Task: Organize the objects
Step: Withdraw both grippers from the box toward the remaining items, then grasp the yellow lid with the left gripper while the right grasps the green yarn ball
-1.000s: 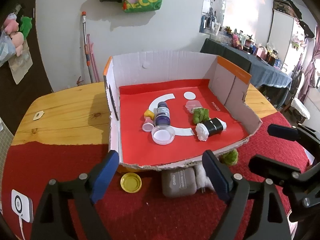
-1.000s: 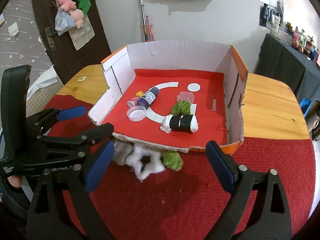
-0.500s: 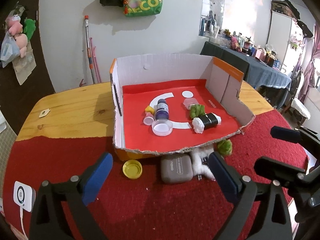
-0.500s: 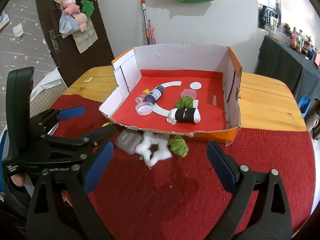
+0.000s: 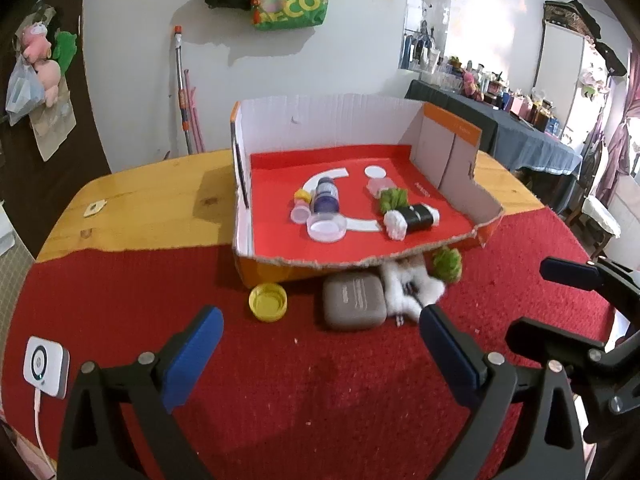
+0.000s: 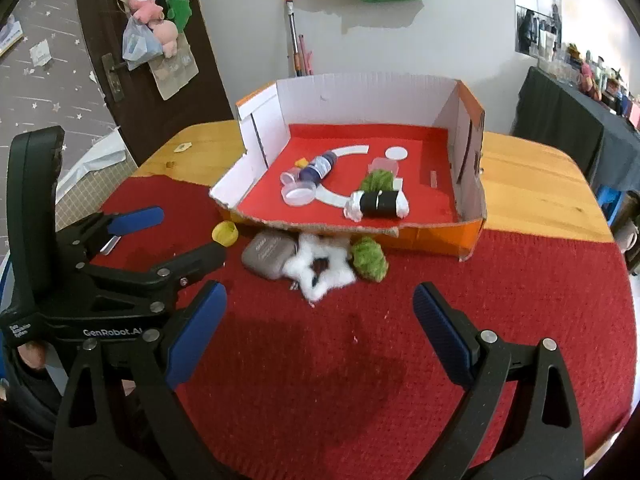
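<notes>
An open cardboard box point(image 5: 332, 132) point(image 6: 470, 152) with a red floor stands on the table. In it lie a purple bottle point(image 5: 326, 196), a clear lid point(image 5: 326, 228), a green fuzzy ball point(image 5: 394, 199) and a black-and-white roll point(image 5: 412, 218). In front of it on the red cloth lie a yellow cap point(image 5: 268, 302) point(image 6: 225, 233), a grey case point(image 5: 354, 306) point(image 6: 266, 254), a white fluffy star point(image 6: 320, 266) and a green fuzzy ball point(image 5: 447, 264) point(image 6: 369, 258). My left gripper point(image 5: 320, 350) and right gripper point(image 6: 318, 326) are both open and empty, short of these objects.
A white device with a cable point(image 5: 45, 366) lies on the cloth at the left edge. A red cloth point(image 6: 360, 360) covers the near half of the wooden table point(image 5: 152, 208). The left gripper also shows in the right wrist view point(image 6: 176, 236).
Both grippers have drawn back and up from the box. The objects in front of the box have come into full view. Nothing was grasped.
</notes>
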`<state>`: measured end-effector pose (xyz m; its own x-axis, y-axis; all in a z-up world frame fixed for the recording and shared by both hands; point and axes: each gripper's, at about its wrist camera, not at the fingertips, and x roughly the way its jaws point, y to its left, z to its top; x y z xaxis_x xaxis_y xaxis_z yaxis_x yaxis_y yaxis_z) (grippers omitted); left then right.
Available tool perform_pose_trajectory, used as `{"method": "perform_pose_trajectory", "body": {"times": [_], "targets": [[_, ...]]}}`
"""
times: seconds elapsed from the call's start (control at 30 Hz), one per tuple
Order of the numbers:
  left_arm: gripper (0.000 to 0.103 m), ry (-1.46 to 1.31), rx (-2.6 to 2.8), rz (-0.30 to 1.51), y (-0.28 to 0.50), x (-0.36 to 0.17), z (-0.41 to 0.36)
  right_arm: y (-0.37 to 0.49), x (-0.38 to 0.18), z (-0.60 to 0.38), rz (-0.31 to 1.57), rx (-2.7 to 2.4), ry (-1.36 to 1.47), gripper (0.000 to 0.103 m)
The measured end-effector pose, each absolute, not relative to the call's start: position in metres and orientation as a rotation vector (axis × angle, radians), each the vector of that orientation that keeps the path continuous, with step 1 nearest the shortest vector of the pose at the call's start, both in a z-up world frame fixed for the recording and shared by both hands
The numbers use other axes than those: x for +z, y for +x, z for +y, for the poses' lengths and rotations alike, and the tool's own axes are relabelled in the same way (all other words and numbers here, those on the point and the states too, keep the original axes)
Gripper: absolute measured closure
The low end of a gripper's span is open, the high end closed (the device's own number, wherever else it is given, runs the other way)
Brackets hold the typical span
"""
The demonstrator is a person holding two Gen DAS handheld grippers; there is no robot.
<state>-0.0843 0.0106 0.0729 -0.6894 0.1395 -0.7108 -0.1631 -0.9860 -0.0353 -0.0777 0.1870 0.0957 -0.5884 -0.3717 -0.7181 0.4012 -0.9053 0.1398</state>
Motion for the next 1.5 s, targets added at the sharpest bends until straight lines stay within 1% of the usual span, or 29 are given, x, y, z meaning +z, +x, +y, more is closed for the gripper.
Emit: {"method": "perform_pose_trajectory", "body": {"times": [0.67,1.03,1.1,1.2,1.27,1.33,1.4,1.47,1.5], "targets": [[0.003,-1.232,2.722,0.048,-0.072,0.042,0.010,-0.067,0.058,0.192,0.021,-2.440,1.185,0.007],[0.003,-1.246,2.734,0.026,-0.081,0.040,0.003,-0.075,0.055,0.193,0.006,-2.445,1.193,0.007],[0.004,-1.245,2.740,0.022,-0.084,0.040,0.001,-0.077,0.056,0.194,0.004,-2.453,1.186,0.008],[0.011,-1.256,2.736,0.015,-0.089,0.038,-0.003,-0.082,0.057,0.194,0.002,-2.461,1.181,0.012],[0.016,-1.269,2.733,0.003,-0.094,0.035,-0.005,-0.086,0.057,0.194,-0.003,-2.463,1.182,0.020],[0.019,-1.280,2.730,-0.007,-0.098,0.033,-0.008,-0.090,0.056,0.193,0.002,-2.460,1.191,0.023],[0.023,-1.288,2.729,-0.011,-0.100,0.032,-0.010,-0.094,0.055,0.193,0.004,-2.460,1.195,0.028],[0.027,-1.298,2.725,-0.015,-0.105,0.031,-0.012,-0.098,0.053,0.192,0.004,-2.455,1.206,0.035],[0.028,-1.302,2.723,-0.017,-0.107,0.031,-0.013,-0.100,0.052,0.191,0.005,-2.454,1.209,0.036]]}}
